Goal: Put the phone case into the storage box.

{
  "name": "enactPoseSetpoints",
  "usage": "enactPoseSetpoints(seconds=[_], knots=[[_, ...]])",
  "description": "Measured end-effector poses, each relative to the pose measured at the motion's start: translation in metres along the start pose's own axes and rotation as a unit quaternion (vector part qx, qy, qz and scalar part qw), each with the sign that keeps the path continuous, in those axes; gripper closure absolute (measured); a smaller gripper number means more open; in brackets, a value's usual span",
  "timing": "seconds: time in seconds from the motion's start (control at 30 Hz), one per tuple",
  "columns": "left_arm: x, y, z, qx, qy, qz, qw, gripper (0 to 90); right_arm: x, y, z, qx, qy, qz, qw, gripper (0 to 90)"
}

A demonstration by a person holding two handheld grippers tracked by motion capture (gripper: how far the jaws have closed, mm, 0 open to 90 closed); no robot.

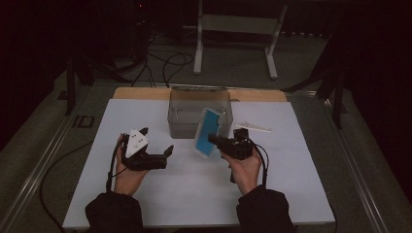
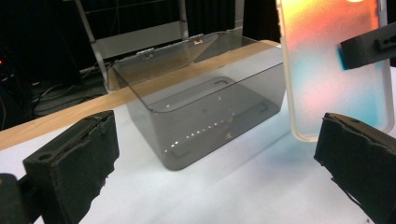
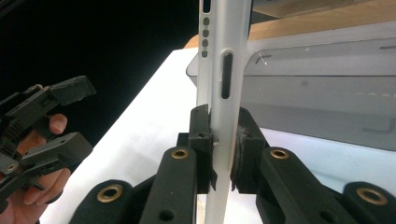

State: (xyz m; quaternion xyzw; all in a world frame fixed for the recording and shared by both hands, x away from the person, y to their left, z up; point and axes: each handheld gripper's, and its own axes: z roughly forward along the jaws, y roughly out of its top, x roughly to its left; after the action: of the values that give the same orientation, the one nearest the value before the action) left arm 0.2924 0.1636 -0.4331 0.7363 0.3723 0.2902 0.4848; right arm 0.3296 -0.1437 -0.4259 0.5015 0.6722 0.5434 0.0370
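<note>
In front of the smoky clear box, on the white mat: 1 phone case, translucent with a blue back, being held upright and tilted just beside the box's near wall, clear of the mat.

Right gripper: clamping the phone case by its lower edge, both jaws pressing flat on either face; side-button cutouts showing above the jaws in the right gripper view.

Left gripper: standing wide open, nothing between the jaws, sitting to the left of the box's near-left corner and well apart from the case. In the left gripper view, case appearing at upper right, box straight ahead with its lid tilted back at the far side and its inside bare.

Behind the box on its right side: 1 small white piece lying on the mat, kind not clear.

Step in hand, as judged: carrying the case toward the open box, with only the right gripper gripping.

Next move, as judged: lifting the case above the near rim, tipping it flatter, lowering it inside, then opening the jaws. Needing care to keep the case's bottom corner from catching the rim.
</note>
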Motion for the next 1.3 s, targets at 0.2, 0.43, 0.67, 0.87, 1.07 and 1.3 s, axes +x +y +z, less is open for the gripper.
enactPoseSetpoints(seconds=[0.2, 0.43, 0.67, 0.87, 1.07, 1.3], knots=[[0.006, -0.010, -0.013, -0.005, 0.007, 0.001, 1.0000, 0.7, -0.001, 0.001, -0.001, 0.000, 0.000, 0.000, 1.0000, 81.8], [0.011, -0.023, -0.030, -0.019, 0.015, 0.000, 0.9997, 0.7, -0.001, 0.004, -0.003, 0.004, -0.003, 0.003, 1.0000, 81.7], [0.017, -0.041, -0.040, -0.014, 0.029, -0.001, 0.9995, 0.7, 0.000, 0.014, -0.008, -0.003, -0.003, 0.000, 1.0000, 81.7], [0.020, -0.055, -0.048, -0.009, 0.037, -0.003, 0.9993, 0.7, 0.002, 0.022, -0.010, 0.001, -0.007, -0.005, 1.0000, 81.8], [0.021, -0.068, -0.054, -0.001, 0.046, -0.003, 0.9989, 0.7, 0.003, 0.028, -0.009, 0.009, -0.004, -0.012, 0.9999, 81.7], [0.024, -0.078, -0.059, 0.007, 0.051, -0.004, 0.9987, 0.7, 0.003, 0.033, -0.008, 0.015, -0.007, -0.009, 0.9998, 81.7]])
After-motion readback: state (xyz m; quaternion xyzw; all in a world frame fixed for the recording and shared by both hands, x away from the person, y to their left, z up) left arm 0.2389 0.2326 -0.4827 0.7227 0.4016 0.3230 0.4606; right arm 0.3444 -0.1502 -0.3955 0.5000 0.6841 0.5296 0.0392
